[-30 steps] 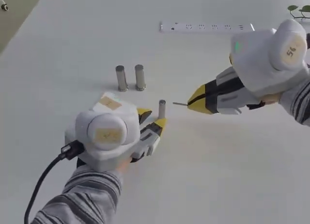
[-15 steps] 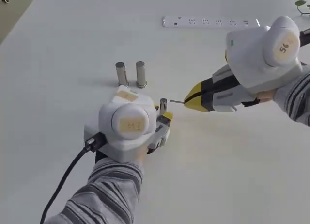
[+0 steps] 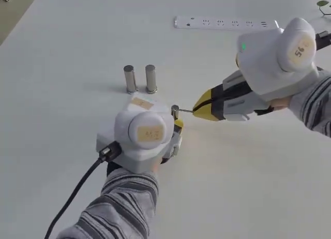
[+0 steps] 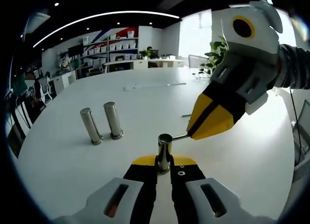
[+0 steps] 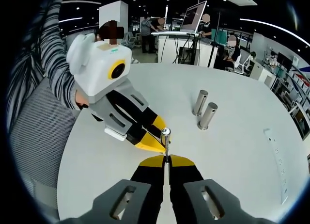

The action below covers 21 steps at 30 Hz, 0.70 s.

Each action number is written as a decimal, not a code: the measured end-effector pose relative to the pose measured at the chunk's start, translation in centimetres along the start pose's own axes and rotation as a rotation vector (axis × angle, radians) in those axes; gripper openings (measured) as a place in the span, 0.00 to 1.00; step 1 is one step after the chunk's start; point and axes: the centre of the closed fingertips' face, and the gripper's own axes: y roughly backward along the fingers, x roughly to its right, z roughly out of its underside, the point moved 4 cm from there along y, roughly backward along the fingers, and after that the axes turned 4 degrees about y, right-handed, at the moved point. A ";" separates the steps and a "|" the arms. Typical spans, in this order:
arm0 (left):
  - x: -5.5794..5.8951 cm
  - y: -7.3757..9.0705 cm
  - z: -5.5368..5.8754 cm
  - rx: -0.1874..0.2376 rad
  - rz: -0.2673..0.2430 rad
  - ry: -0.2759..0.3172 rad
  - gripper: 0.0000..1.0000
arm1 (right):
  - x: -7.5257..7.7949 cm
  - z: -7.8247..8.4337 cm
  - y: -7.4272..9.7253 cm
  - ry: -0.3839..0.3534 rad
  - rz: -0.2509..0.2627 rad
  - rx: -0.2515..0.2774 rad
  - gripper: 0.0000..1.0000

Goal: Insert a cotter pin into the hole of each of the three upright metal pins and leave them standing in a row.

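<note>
While the person's striped sleeve (image 3: 116,208) is occupying the nearest ground of the head view, the left gripper (image 3: 176,126) is clamping its jaws on the lower shaft of the held metal pin (image 3: 175,111), which is standing upright on the white workbench (image 3: 248,177). Just beyond it, the right gripper (image 3: 199,108) is pinching the cotter pin (image 3: 185,110) by its rear end, with the free tip reaching sideways to the pin's upper part; whether the tip is entering the hole or merely touching the shaft cannot be told. Judged by appearance, the metal pin is handling as a stiff, smooth, fairly heavy steel cylinder, liable to slip or topple, so the low hold near its base is suiting it and is leaving the top exposed. The cotter pin is appearing thin, light and easily bent, so it is best gripped close behind the working end and pushed straight along its own axis. Farther off, two further metal pins (image 3: 139,79) are standing side by side, near each other but apart; any cotter pins in them are too small to confirm. Farthest, a power strip (image 3: 227,23) is lying flat.
</note>
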 end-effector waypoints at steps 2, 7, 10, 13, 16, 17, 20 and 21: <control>0.0 0.0 0.0 -0.001 0.003 -0.009 0.06 | -0.2 -0.3 0.0 0.002 0.000 0.002 0.00; 0.0 0.0 0.0 -0.002 0.041 -0.050 0.05 | -0.4 -0.7 0.0 0.002 0.002 -0.004 0.00; -0.1 -0.1 0.0 -0.003 0.050 -0.065 0.05 | -0.3 -0.7 -0.1 0.010 0.003 -0.010 0.00; 0.0 -0.3 -0.1 -0.004 0.063 -0.084 0.05 | -0.3 -0.9 -0.2 0.014 0.001 -0.001 0.00; 0.1 -0.3 -0.1 -0.003 0.065 -0.092 0.05 | -0.3 -1.2 -0.5 0.020 -0.001 -0.002 0.00; 0.1 -0.3 -0.1 -0.004 0.066 -0.101 0.05 | -0.4 -1.3 -0.5 0.026 0.000 -0.005 0.00; 0.0 -0.3 -0.1 -0.004 0.065 -0.094 0.05 | -0.2 -1.3 -0.7 0.036 0.000 -0.009 0.00; 0.0 -0.3 -0.1 -0.003 0.065 -0.090 0.05 | -0.2 -1.4 -0.7 0.037 -0.001 -0.009 0.00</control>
